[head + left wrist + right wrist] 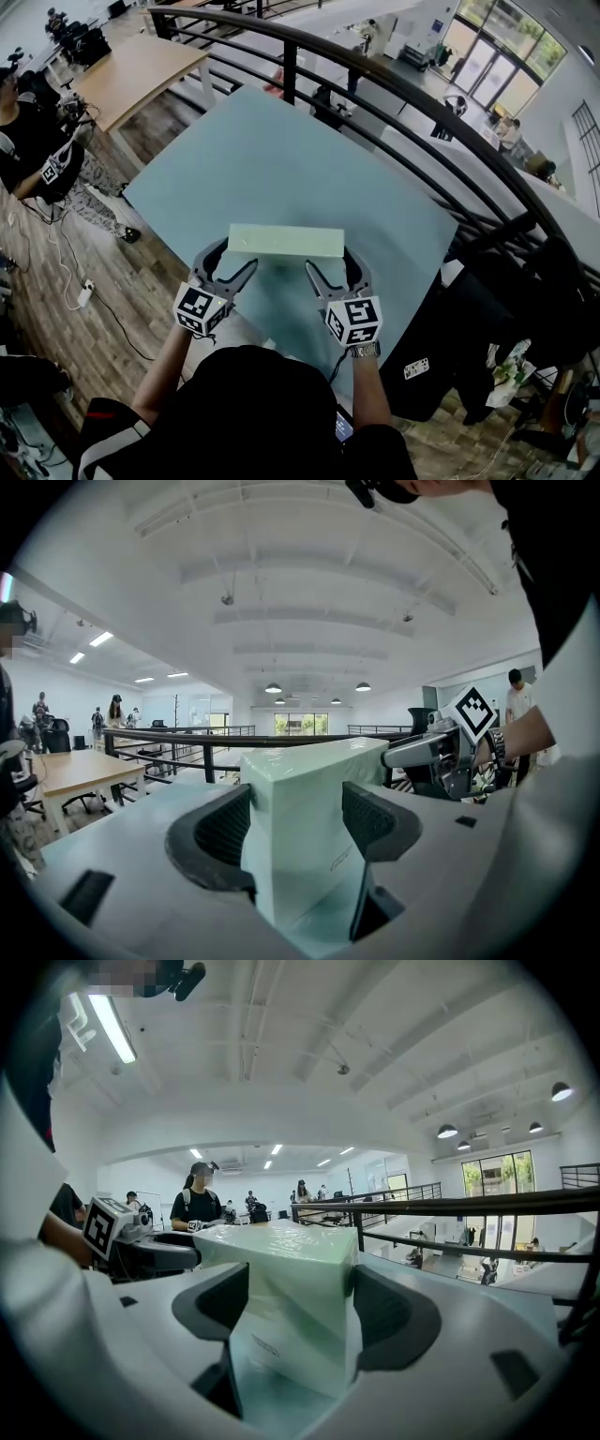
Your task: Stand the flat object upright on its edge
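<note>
On a teal worktop point(281, 159) beside a dark railing point(394, 89), a pale green box point(286, 241) appears to stand on its long edge, broad faces vertical, toward the person's side. The left tongs point(239, 255) pinch 1 end and the right tongs point(326, 258) the other, pads against both broad faces. The raising step looks nearly done. What seems left is easing both tongs apart slowly, lest the narrow base tip.

wood floor point(56, 328), black railing point(291, 70), wooden desk point(141, 70), bright windows point(487, 52) beyond.
</note>
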Motion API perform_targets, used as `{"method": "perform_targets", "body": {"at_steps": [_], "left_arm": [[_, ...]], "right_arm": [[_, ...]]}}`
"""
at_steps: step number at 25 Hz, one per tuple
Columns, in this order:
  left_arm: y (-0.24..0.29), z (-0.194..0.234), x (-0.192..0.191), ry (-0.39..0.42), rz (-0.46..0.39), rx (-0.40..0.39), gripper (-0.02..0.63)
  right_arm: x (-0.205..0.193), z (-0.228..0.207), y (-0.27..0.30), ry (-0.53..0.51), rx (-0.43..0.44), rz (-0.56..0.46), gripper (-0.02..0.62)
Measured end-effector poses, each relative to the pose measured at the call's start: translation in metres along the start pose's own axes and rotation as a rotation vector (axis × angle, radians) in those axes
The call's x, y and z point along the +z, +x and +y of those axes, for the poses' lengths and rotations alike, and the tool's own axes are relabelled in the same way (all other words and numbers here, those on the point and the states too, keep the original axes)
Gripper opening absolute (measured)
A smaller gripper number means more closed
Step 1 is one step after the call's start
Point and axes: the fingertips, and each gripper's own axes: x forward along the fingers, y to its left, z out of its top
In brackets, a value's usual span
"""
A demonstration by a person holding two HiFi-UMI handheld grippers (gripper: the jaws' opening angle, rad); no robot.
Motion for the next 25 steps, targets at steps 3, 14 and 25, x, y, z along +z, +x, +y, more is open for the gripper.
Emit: {"method": "perform_targets", "body": {"at_steps": [3, 14, 25], "left_arm": [[0.001, 0.003, 0.000, -0.007, -0.005, 0.005, 0.302], [0.013, 0.013, 0.003, 0.001, -0.006, 0.013, 0.302], [0.022, 0.021, 0.004, 0.003, -0.007, 0.010, 0.302]], "right_arm": [[0.000, -0.001, 0.003, -0.006, -0.007, 0.005, 0.341], [0.006, -0.009, 0.016, 0.014, -0.020, 0.021, 0.341], [0.007, -0.016, 0.027, 0.022, -0.035, 0.041, 0.341]]}}
